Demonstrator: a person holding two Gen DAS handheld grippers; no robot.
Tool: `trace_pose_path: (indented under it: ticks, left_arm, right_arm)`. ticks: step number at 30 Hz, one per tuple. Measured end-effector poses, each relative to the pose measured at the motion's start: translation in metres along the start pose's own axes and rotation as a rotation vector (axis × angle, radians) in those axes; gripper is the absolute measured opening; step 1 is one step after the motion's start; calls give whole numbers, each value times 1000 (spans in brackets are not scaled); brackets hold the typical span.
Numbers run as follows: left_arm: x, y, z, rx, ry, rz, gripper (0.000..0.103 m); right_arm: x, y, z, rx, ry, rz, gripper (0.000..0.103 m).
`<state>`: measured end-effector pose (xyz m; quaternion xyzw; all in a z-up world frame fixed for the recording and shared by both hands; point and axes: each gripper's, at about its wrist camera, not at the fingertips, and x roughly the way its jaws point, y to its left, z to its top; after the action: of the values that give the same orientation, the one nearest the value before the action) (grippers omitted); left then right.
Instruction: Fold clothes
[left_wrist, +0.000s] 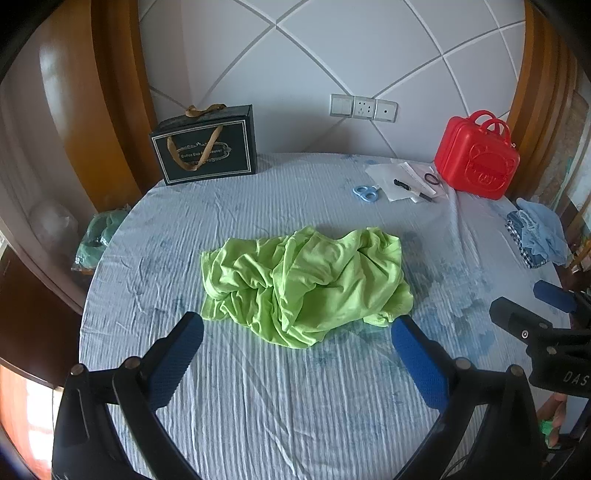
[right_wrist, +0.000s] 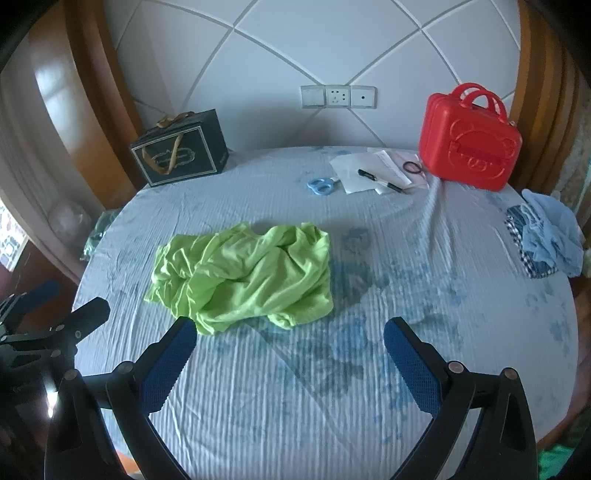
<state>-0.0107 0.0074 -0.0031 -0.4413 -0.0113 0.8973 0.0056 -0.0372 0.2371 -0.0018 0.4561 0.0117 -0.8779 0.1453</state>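
A crumpled lime-green garment (left_wrist: 306, 284) lies bunched in the middle of the bed; it also shows in the right wrist view (right_wrist: 243, 277). My left gripper (left_wrist: 297, 325) is open and empty, its blue pads just short of the garment's near edge. My right gripper (right_wrist: 290, 334) is open and empty, to the right of the left one, its left pad (right_wrist: 173, 354) close to the garment's near corner. The right gripper shows at the right edge of the left wrist view (left_wrist: 543, 306). The left gripper shows at the left edge of the right wrist view (right_wrist: 55, 314).
The bed (left_wrist: 258, 398) has a pale blue striped sheet. At the back stand a dark gift bag (left_wrist: 205, 147) and a red plastic case (left_wrist: 476, 157), with papers, a pen (left_wrist: 412, 189) and blue scissors (left_wrist: 365, 192). A blue cloth pile (left_wrist: 539, 236) lies at the right edge.
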Motion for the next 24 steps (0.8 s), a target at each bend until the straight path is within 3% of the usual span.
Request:
trace_pose_path:
  ticks: [13,19,24]
  left_arm:
    - [34,15,5,-53,29,26,103]
    - [121,52,11,-89,120,49,103]
    - [202,75,10,-85,199,101,103]
  right_arm:
    - [29,-7,5,58,40,0,103]
    - [70,-4,10,33,64,11,103]
    - [149,-22,11,104,201,119,103]
